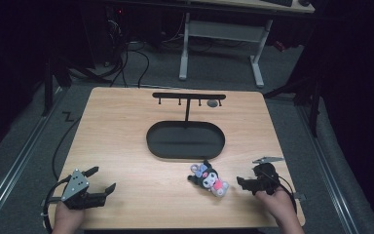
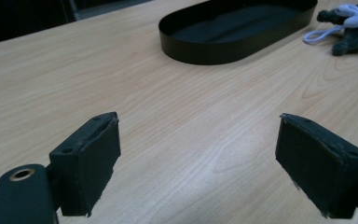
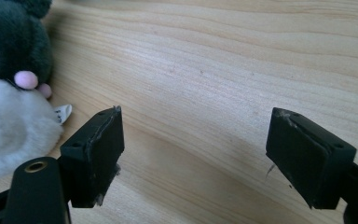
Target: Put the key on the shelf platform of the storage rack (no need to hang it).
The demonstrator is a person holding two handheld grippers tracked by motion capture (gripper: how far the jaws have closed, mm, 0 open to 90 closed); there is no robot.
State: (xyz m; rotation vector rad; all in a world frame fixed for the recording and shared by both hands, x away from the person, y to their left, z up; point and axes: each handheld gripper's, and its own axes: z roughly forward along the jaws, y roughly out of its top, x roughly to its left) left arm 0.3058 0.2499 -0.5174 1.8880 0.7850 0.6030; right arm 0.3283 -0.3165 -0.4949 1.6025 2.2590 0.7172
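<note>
The plush toy (image 1: 209, 178) lies near the table's (image 1: 126, 141) right front, just left of your right claw (image 1: 243, 184), which stands apart and empty. It looks soft and light; pinch its dark head. Your left claw (image 1: 103, 181) stands apart too.

Black-and-white plush toy (image 1: 210, 180) lying on table, just below black tray.

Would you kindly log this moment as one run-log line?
left gripper: open, over bare table | right gripper: open, beside plush toy, not touching | toy: lying in front of black tray
</note>
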